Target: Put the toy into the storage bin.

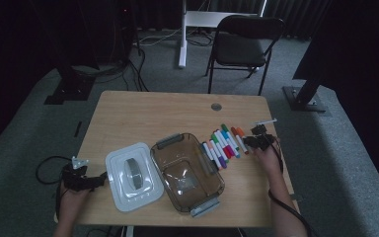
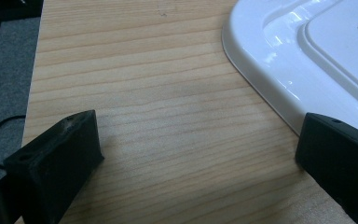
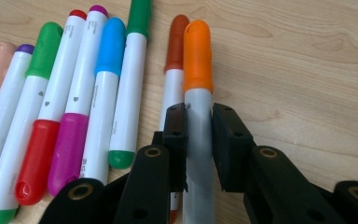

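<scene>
A row of several coloured markers lies on the wooden table, right of a clear plastic box. My right gripper is at the row's right end, shut on the white barrel of the orange-capped marker. Its two black pads press that marker from both sides. A brown-capped marker lies just beside it. My left gripper rests at the table's near left, jaws wide open over bare wood, one pad near the rim of the white lid.
The white lid with its grey handle lies left of the clear box, which looks empty. A folding chair and stand bases sit on the floor beyond the table. The table's left edge is close to my left gripper.
</scene>
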Available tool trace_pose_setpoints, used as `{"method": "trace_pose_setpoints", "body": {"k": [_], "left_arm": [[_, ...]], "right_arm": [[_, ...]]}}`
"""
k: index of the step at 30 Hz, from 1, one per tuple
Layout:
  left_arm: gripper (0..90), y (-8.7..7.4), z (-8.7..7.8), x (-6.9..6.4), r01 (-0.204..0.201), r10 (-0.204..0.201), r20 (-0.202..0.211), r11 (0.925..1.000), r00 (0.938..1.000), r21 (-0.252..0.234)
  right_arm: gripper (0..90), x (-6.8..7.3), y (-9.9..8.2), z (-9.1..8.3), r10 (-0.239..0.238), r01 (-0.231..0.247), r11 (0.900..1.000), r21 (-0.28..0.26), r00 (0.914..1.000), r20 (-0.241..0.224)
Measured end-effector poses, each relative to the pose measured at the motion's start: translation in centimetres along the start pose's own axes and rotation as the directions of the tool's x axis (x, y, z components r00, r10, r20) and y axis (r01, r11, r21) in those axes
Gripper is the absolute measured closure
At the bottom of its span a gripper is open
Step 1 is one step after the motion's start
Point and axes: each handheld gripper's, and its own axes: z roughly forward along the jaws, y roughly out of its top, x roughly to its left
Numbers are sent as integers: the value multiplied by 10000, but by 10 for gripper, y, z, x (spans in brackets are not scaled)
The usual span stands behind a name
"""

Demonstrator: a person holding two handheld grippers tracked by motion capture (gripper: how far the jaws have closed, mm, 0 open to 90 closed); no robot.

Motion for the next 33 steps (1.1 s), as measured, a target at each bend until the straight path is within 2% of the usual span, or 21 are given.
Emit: {"method": "trace_pose_setpoints", "body": {"k": [2, 8, 23, 33], "left_arm": [[5, 0, 0, 0, -3, 3, -1, 10000, 10000, -2], [5, 0, 0, 0, -3, 3, -1, 10000, 10000, 2], [5, 0, 0, 0, -1, 1, -1, 10000, 10000, 0], [5, 0, 0, 0, -1, 1, 1, 10000, 10000, 1]], "right_arm": [[764, 0, 0, -1, 15, -15, 10000, 23, 9999, -133], [764, -1, -1, -1, 24, -23, 9999, 120, 9999, -117], [764, 0, 6, -16, -23, 22, 9996, -270, 10000, -54], [764, 9, 15, -40, 39, -37, 9987, -502, 10000, 35]]}}
